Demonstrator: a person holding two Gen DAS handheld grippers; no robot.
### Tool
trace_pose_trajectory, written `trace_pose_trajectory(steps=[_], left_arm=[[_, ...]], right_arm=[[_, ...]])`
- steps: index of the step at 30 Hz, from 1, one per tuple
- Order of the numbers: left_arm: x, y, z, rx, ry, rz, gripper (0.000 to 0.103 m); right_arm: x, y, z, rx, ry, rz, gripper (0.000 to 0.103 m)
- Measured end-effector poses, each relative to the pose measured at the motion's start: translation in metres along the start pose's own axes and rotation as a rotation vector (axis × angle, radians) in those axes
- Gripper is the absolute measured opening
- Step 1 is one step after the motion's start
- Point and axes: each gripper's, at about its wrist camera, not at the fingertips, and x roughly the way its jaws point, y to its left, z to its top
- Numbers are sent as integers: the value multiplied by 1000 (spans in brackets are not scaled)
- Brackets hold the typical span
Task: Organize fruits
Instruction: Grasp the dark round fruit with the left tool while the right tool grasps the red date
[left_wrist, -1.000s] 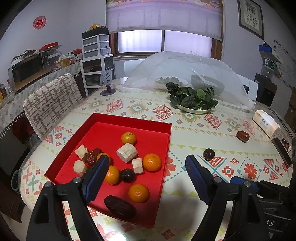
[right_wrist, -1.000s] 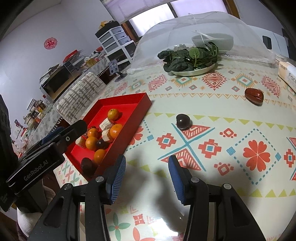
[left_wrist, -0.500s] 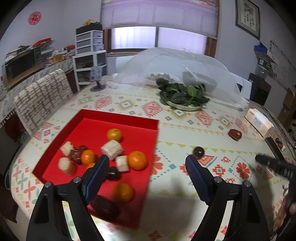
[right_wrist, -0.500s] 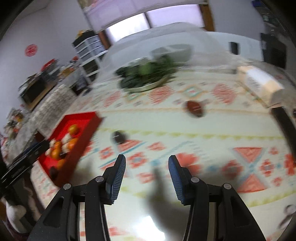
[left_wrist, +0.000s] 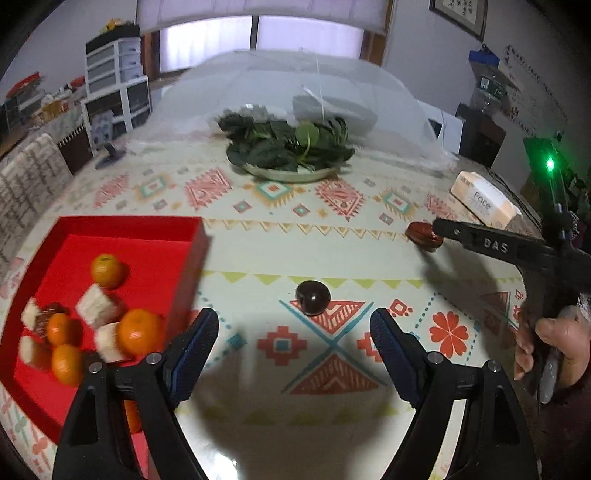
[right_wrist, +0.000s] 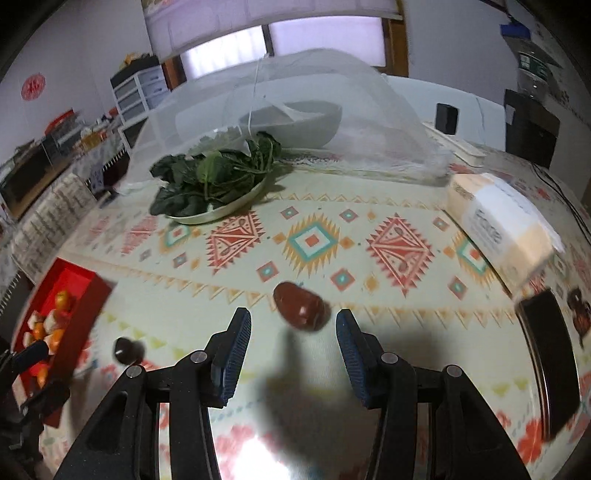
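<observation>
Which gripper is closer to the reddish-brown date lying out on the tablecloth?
Right. The right gripper has the reddish-brown date just ahead of its open jaws. The left gripper is off toward the red tray, facing the dark plum instead.

Tablecloth (left_wrist: 332, 424) looks like smooth glossy vinyl, throwing glare. Red tray (left_wrist: 195, 251) matt, card-like. Dark plum (left_wrist: 313, 297) and red-brown fruit (right_wrist: 301, 305) glossy-skinned. Oranges (left_wrist: 138, 331) matt, finely dimpled. White chunks (left_wrist: 94, 305) rough, fibrous. Food cover (right_wrist: 314, 92) sheer mesh. Gripper pads (right_wrist: 234, 354) ribbed blue rubber on matt black plastic. Greens' plate (right_wrist: 221, 211) metallic-looking.
</observation>
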Motion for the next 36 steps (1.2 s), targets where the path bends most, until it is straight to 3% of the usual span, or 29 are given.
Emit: trace_pose_trajectory(steps=[13,15,18,20,21,22,29,36], left_arm=[[51,-15,9,33,71,0,84],[56,-16,11,36,74,7,78],[63,-15,11,31,93,16,54],[65,-15,11,41,90,39,37],[65,-15,10,45,89,35,34],[64,-16,10,45,92,20,27],[47,-15,7,44,61,7,25],[3,1,5,-1,-8,-11,25]], right_arm=[[41,-5,7,-42,70,55,52],[44,-5,6,-40,75,62,52],[44,-6,4,-40,77,74,52],[44,-5,3,-39,75,75,47],[44,-6,3,-36,77,82,39],[43,-5,2,-34,77,86,37],[31,-1,-4,-19,69,116,34],[1,18,-7,-25,42,159,34]])
